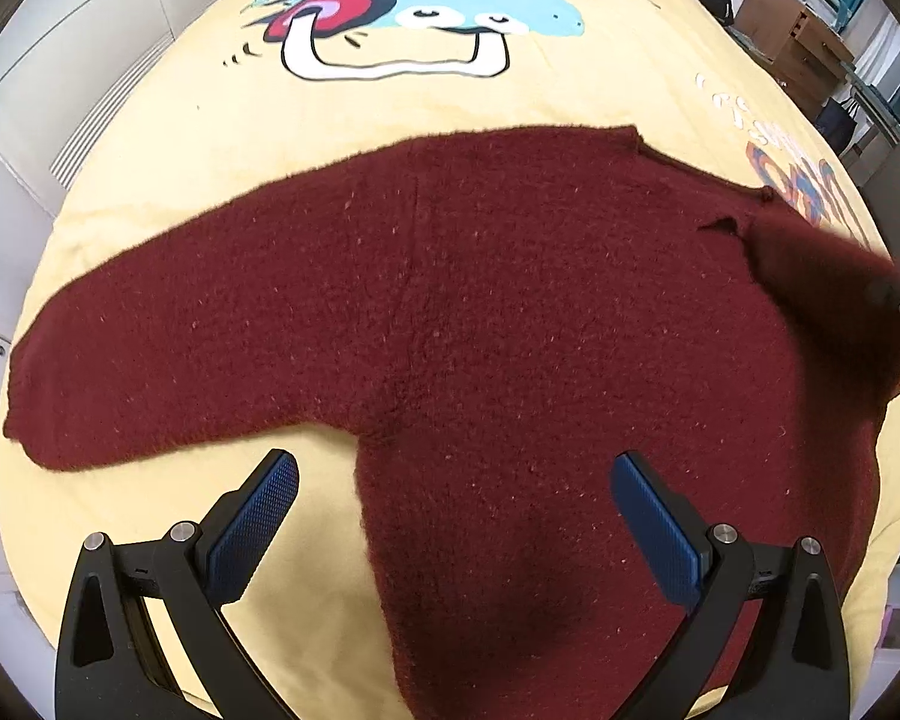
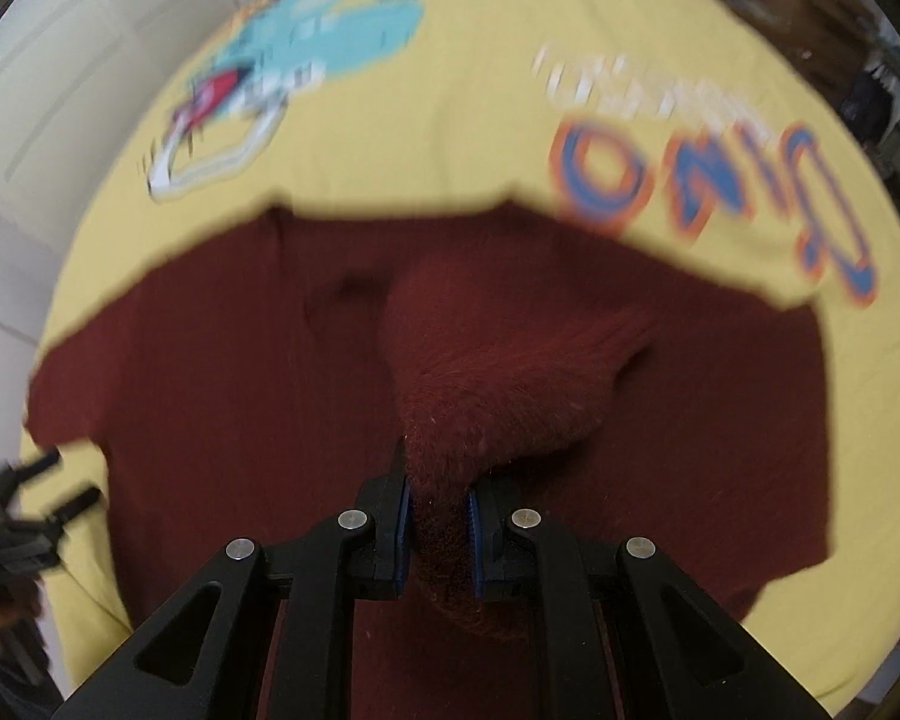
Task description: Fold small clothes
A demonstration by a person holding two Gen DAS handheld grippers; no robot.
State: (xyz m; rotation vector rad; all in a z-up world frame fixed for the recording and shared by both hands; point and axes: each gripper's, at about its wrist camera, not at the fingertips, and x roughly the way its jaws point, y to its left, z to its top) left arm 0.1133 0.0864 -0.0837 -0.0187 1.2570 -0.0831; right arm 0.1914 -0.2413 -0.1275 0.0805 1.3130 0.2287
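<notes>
Right wrist view showed the right tongs (image 2: 439, 531) pinching the sweater's (image 2: 210, 372) sleeve (image 2: 498, 396) over the bed (image 2: 450, 120), left tongs (image 1: 453, 501) wide and empty; a hasty swing could bunch the fold.

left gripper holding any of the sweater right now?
No. The left gripper stands wide open above the dark red sweater, its pads clear of the fabric.

Left gripper (image 1: 453, 510) pointing steeply down, blue pads (image 1: 252, 528) spread wide, nothing between them. Right gripper (image 2: 440, 531) also angled steeply down, jaws nearly together, pinching a bunched sleeve (image 2: 498, 384).
</notes>
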